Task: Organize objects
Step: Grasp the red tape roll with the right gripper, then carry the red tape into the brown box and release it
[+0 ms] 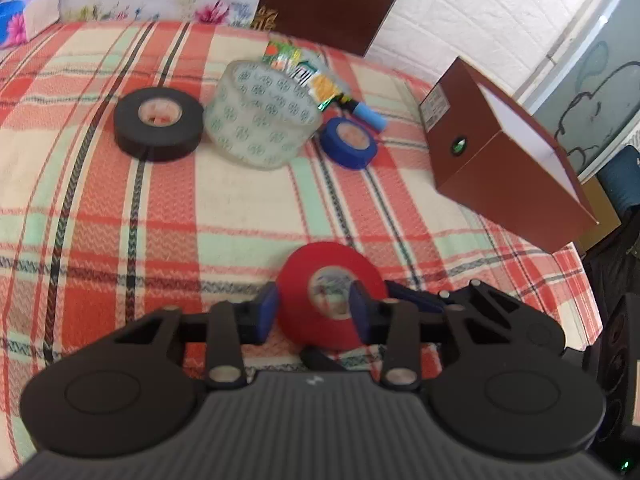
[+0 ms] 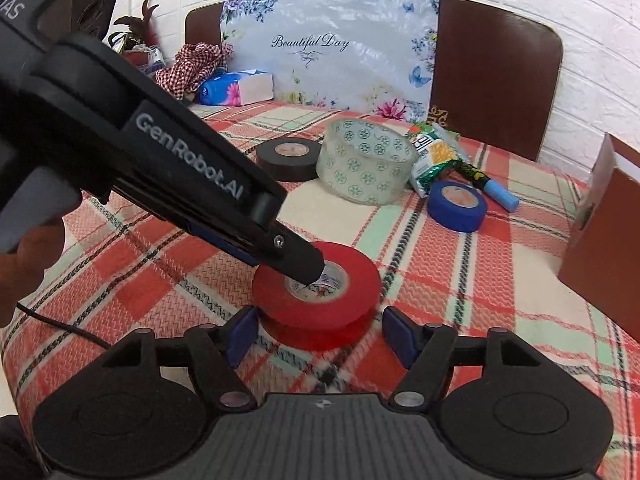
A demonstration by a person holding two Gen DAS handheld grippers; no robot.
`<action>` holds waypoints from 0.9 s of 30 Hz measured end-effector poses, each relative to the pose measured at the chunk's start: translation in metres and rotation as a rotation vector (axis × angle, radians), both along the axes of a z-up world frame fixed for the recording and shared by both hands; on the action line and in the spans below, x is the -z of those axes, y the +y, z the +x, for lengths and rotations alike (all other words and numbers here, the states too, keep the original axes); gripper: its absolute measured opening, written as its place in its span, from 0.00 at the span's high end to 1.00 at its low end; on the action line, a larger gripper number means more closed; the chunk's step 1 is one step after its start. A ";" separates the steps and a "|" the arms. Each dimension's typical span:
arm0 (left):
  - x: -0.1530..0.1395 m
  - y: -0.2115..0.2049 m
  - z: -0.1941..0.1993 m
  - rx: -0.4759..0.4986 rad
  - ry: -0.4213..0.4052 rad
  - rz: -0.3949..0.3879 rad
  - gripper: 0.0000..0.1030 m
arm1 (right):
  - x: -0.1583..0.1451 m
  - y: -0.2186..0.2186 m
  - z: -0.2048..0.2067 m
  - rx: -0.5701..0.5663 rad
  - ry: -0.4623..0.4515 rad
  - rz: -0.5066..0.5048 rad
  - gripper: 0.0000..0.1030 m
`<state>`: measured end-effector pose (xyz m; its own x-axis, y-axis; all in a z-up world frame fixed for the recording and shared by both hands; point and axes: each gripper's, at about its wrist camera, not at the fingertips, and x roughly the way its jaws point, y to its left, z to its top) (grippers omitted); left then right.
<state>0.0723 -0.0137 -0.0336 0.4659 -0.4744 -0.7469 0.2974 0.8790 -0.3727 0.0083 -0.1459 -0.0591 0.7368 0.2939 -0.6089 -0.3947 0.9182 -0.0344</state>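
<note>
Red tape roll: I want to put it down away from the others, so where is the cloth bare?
Bare plaid cloth lies between the red tape roll and the black roll, and rightward toward the brown box. It is crowded at the back: clear tape roll, blue roll, snack packet, marker.

Tape rolls, four: one red roll [image 2: 318, 294] at lower centre of my right view, one black roll [image 2: 289, 159] and one clear roll [image 2: 366, 160] at upper centre, one blue roll [image 2: 457, 205] right of centre.
Snack packet [image 2: 434, 156], one, upper right behind the clear roll.
Marker [image 2: 494, 190], one, beside the packet.
Brown box [image 1: 504, 156], one, right side of my left view.
Tissue box [image 2: 236, 88], one, upper left of my right view.
Checked cloth [image 2: 188, 66], one, upper left.
Chairs, two: left chair [image 2: 202, 24] and right chair [image 2: 496, 76], along the top.
</note>
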 end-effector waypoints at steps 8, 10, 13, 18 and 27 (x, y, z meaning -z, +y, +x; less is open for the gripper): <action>0.003 0.003 -0.002 -0.024 0.023 -0.032 0.70 | 0.001 0.001 -0.001 0.014 -0.020 0.006 0.33; -0.008 0.000 -0.004 -0.017 -0.006 -0.043 0.79 | -0.005 -0.002 -0.006 0.042 -0.068 0.010 0.33; -0.035 -0.007 -0.002 0.008 -0.070 -0.086 0.85 | -0.022 -0.013 -0.012 0.097 -0.180 0.009 0.33; -0.079 -0.062 0.012 0.100 -0.189 -0.056 0.85 | -0.052 -0.047 -0.008 0.203 -0.332 -0.012 0.33; -0.121 -0.210 0.038 0.336 -0.318 -0.031 0.85 | -0.087 -0.176 0.018 0.438 -0.376 -0.002 0.33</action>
<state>0.1100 -0.2240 0.0876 0.4862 -0.6583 -0.5747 0.6675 0.7042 -0.2419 0.0259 -0.3224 0.0278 0.9555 -0.0881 -0.2816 0.0619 0.9930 -0.1006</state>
